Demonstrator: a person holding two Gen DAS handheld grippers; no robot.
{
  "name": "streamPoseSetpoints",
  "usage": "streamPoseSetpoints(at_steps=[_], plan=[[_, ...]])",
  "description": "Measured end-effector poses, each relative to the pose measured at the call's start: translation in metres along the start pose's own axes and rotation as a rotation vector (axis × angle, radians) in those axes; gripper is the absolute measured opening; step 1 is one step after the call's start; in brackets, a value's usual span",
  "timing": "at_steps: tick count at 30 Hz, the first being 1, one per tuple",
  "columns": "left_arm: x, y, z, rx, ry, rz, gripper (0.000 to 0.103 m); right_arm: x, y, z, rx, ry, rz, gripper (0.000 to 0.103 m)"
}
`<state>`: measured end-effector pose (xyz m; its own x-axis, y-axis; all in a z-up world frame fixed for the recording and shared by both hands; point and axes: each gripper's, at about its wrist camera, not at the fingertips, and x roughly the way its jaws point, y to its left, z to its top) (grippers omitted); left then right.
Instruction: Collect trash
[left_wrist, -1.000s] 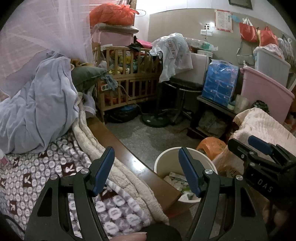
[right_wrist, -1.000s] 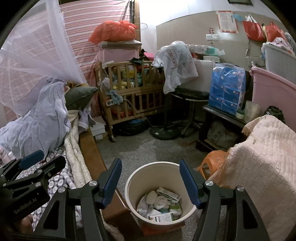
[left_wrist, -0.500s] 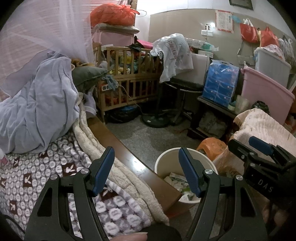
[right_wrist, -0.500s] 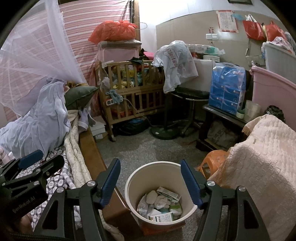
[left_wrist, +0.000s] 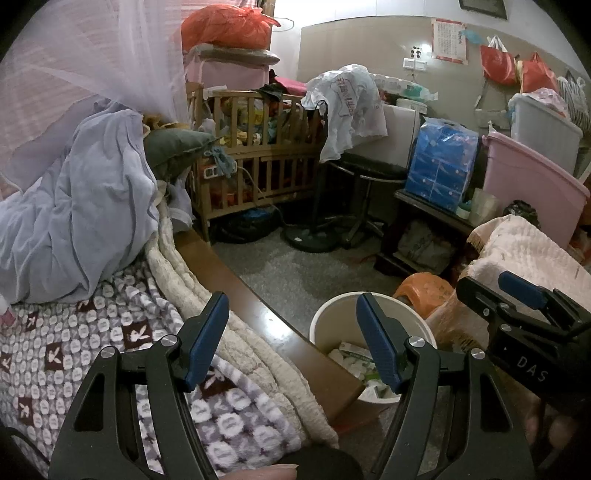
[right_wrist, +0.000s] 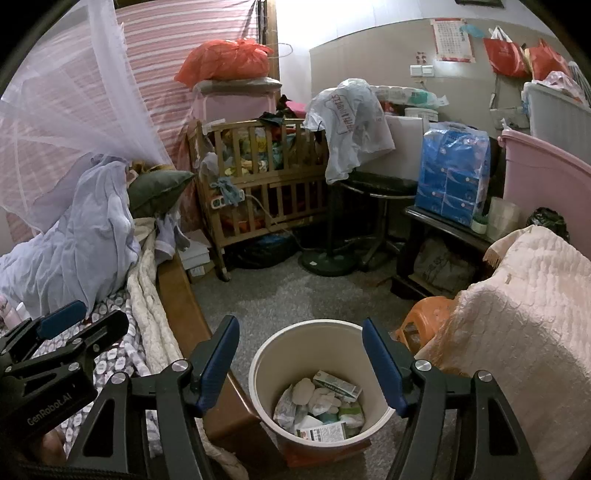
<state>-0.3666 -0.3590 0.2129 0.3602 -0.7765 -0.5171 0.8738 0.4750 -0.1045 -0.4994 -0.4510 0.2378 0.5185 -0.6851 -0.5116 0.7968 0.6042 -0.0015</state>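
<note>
Right hand-held gripper (right_wrist: 300, 354) over white trash bin (right_wrist: 266, 356) on floor beside bed frame (right_wrist: 181, 295); jaws just opening, spread, nothing between. Bin holding cartons and wrappers (right_wrist: 319, 404). Left hand-held gripper (left_wrist: 291, 330) spread, empty, above patterned blanket (left_wrist: 55, 354).

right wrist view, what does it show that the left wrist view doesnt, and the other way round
Only the right wrist view shows the whole inside of the bin, with cartons and wrappers piled at the bottom, and the left gripper at its left edge.

Only the left wrist view shows the patterned blanket up close and the right gripper at its right edge; here the bin is half hidden behind the bed frame.

Both show the crib, the orange stool, and empty, open jaws.
</note>
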Motion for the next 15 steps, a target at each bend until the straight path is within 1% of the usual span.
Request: streamPoseSetpoints(at_steps=[15], plan=[[0.0024,-0.0028,-0.0007,0.005,0.009,-0.005,0.071,-0.0007,0.0007,-0.0021,0.003,0.008,-0.001,0.068]])
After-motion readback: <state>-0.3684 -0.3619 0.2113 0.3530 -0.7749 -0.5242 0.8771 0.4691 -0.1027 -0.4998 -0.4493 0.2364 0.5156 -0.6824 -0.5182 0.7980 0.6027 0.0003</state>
